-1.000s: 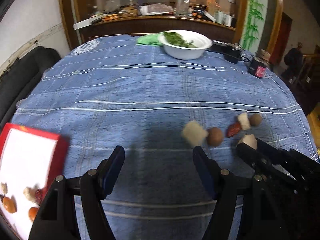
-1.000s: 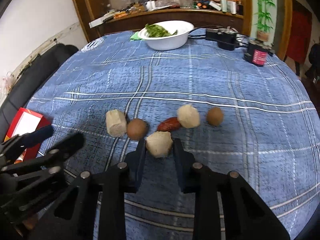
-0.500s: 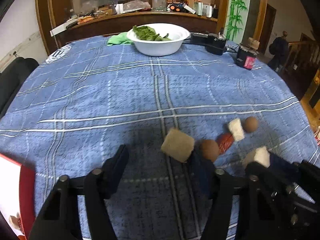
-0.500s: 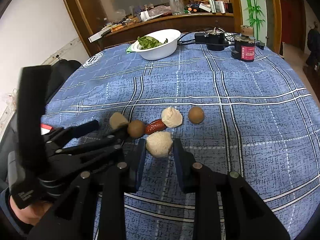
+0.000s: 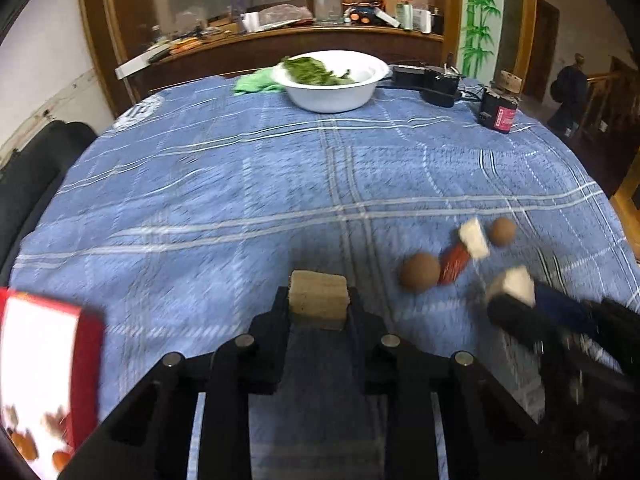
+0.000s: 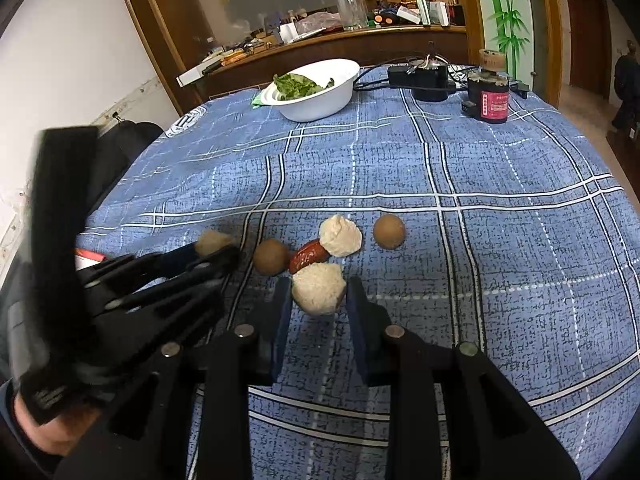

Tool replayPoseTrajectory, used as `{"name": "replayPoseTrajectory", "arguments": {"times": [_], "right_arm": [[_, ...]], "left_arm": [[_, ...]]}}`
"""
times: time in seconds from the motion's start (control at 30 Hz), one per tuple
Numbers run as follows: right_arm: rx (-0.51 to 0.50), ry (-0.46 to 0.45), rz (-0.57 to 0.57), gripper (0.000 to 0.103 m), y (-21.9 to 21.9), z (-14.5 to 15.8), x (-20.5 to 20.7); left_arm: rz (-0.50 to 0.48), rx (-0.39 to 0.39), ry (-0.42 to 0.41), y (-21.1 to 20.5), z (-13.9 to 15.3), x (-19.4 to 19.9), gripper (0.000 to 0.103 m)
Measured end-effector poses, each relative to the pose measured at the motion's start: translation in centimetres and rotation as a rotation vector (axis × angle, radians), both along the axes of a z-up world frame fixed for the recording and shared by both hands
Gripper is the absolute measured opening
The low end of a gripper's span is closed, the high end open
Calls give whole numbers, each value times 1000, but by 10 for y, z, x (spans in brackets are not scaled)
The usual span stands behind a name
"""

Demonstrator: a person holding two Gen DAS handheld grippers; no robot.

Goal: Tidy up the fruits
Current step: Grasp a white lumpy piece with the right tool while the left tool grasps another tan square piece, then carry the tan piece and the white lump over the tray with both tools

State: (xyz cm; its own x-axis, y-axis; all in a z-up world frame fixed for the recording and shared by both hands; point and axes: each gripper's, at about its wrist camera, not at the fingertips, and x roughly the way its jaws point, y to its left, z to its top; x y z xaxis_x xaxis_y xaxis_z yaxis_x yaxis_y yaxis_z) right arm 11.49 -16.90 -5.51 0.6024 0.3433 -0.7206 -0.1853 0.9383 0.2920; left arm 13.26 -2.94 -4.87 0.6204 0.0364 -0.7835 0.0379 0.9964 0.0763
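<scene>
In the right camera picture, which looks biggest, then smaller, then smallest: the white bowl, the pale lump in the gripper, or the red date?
1. White bowl, though farthest away.
2. Pale lump, between the right gripper's fingers; nearness to the camera enlarges it.
3. Red date, partly hidden behind the lumps.

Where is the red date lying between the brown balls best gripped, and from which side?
Grip the red date across its narrow middle, coming down from above with the jaws set across its long axis. It lies flat and slanted, its ends crowded by a pale lump and a brown ball, so only its long flanks look free.
</scene>
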Motion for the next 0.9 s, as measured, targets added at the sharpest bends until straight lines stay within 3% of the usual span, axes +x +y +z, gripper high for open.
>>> {"name": "replayPoseTrajectory", "arguments": {"times": [0.43,0.9], "right_arm": [[-59,-47,94,29,44,28,-73],[-59,-101,193,29,96,48,-128]], "left_arm": [[127,-12,-19,43,25,-99,25],[249,-60,-71,100,42,-157,25]]}}
